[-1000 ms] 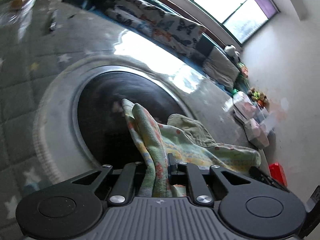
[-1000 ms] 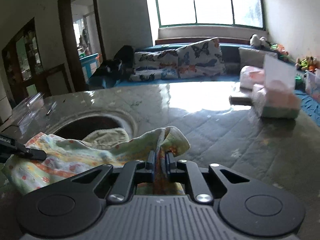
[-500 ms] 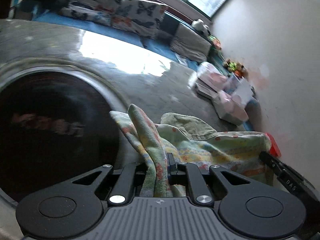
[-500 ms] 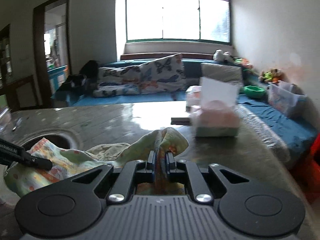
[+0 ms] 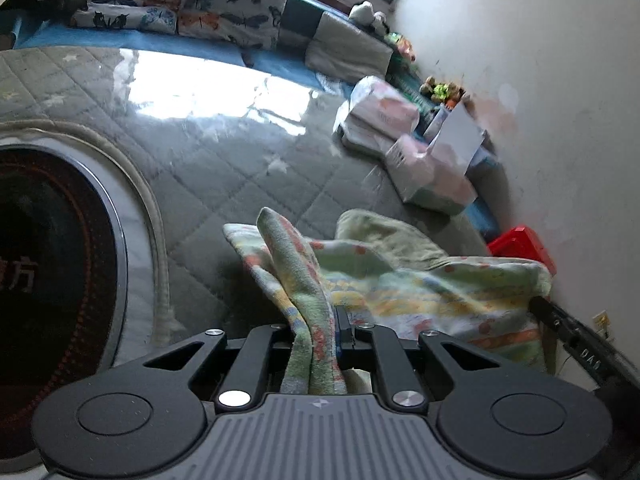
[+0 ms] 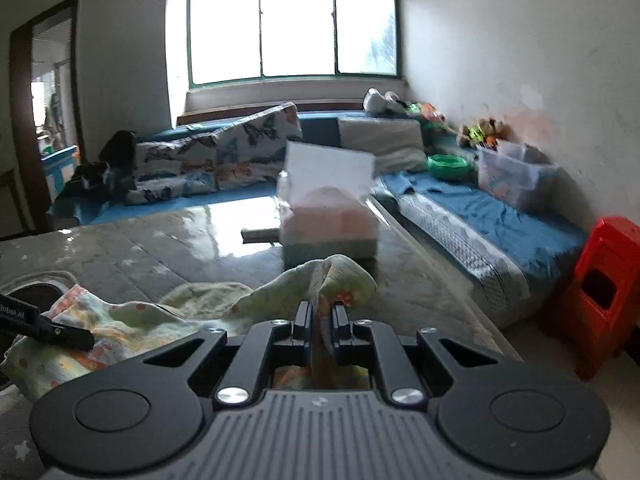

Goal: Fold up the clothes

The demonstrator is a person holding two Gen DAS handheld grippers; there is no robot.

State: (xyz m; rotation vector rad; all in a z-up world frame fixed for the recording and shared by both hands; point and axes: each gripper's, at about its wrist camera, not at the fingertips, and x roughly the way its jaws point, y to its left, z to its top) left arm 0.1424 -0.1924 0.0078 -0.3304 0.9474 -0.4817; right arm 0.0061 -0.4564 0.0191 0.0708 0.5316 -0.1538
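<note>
I have the cloth (image 5: 404,284) pinched at both ends. My left gripper (image 5: 316,332) is clamped narrow on a bunched fold of it, and my right gripper (image 6: 320,316) is clamped narrow on the opposite corner. The cloth hangs slack between them, so its long axis runs from one claw to the other, across the quilted table (image 5: 224,168). In the left wrist view it stretches toward the right, where the right claw's finger grips its far edge. It sags low over the table; I cannot tell whether the middle touches.

Beyond it a tissue box (image 6: 328,224) stands on the table, a white tissue sticking up from its top. A clear bin (image 6: 516,176) sits on the blue bench; its contents are too blurred to tell.
</note>
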